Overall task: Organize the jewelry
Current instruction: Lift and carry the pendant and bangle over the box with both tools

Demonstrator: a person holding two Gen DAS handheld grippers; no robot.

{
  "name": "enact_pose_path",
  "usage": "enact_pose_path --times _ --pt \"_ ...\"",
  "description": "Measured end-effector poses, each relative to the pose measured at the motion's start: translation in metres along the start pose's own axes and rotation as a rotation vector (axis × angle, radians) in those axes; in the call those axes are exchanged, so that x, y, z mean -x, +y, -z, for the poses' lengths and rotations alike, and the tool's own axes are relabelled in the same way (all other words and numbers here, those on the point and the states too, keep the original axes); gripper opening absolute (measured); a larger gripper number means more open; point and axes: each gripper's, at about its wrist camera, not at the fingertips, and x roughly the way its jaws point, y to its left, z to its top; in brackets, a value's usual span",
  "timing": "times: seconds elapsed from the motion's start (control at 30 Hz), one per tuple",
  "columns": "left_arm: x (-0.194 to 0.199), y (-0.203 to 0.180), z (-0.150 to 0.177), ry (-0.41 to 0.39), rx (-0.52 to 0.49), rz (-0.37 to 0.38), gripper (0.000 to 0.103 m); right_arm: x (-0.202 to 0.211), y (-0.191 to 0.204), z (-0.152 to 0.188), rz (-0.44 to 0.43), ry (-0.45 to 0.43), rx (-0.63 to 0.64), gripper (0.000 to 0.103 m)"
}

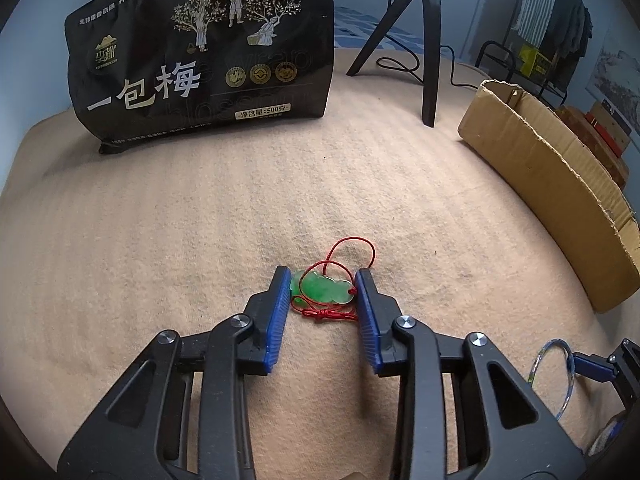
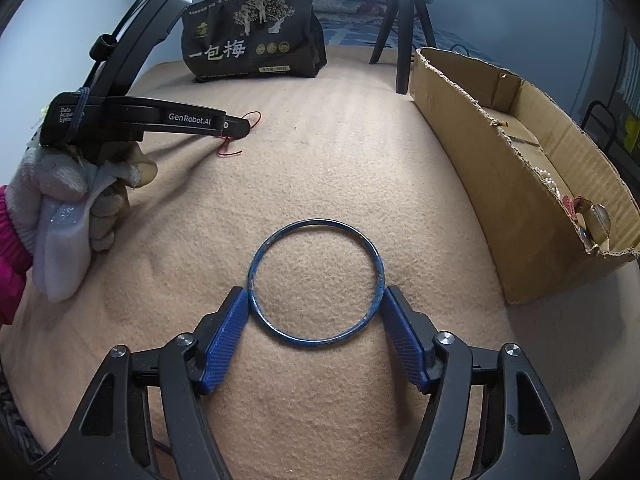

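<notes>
A green jade pendant [image 1: 325, 289] on a red cord [image 1: 352, 249] lies on the beige blanket, between the blue pads of my left gripper [image 1: 322, 284]. The jaws stand on either side of it, touching or nearly touching its ends. A blue bangle [image 2: 316, 285] sits between the pads of my right gripper [image 2: 316, 296], which press on its left and right sides. The bangle also shows in the left wrist view [image 1: 554, 376] at the lower right. The left gripper's body [image 2: 136, 116] and the gloved hand show at the left of the right wrist view.
An open cardboard box [image 2: 532, 216] stands on the right and holds several jewelry pieces [image 2: 592, 220]. It also shows in the left wrist view [image 1: 552, 176]. A black snack bag [image 1: 204, 52] and a black tripod [image 1: 428, 40] stand at the back of the blanket.
</notes>
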Motion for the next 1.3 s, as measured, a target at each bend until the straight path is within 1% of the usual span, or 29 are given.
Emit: enact_pose_path --times 0.23,0.37,0.6,0.77,1.1,1.3 --pt "0.006 -0.002 0.0 0.001 -0.004 -0.012 0.032 0.003 0.0 -0.001 -0.003 -0.008 -0.013 0.068" --pt "0.019 -0.006 -0.002 -0.021 -0.009 -0.016 0.032 0.01 0.001 -0.004 -0.01 -0.028 -0.021 0.068" --pt "0.053 -0.015 -0.009 -0.087 -0.02 -0.012 0.032 0.031 0.011 -0.011 -0.006 -0.072 0.007 0.068" --pt "0.081 -0.024 -0.014 -0.137 -0.03 -0.003 0.032 0.049 0.009 -0.016 -0.001 -0.103 0.006 0.068" --pt "0.139 -0.058 -0.024 -0.242 -0.05 0.034 0.032 0.082 -0.011 -0.027 0.028 -0.148 -0.033 0.068" --pt "0.164 -0.083 -0.031 -0.289 -0.065 0.061 0.032 0.105 -0.029 -0.032 0.058 -0.179 -0.057 0.067"
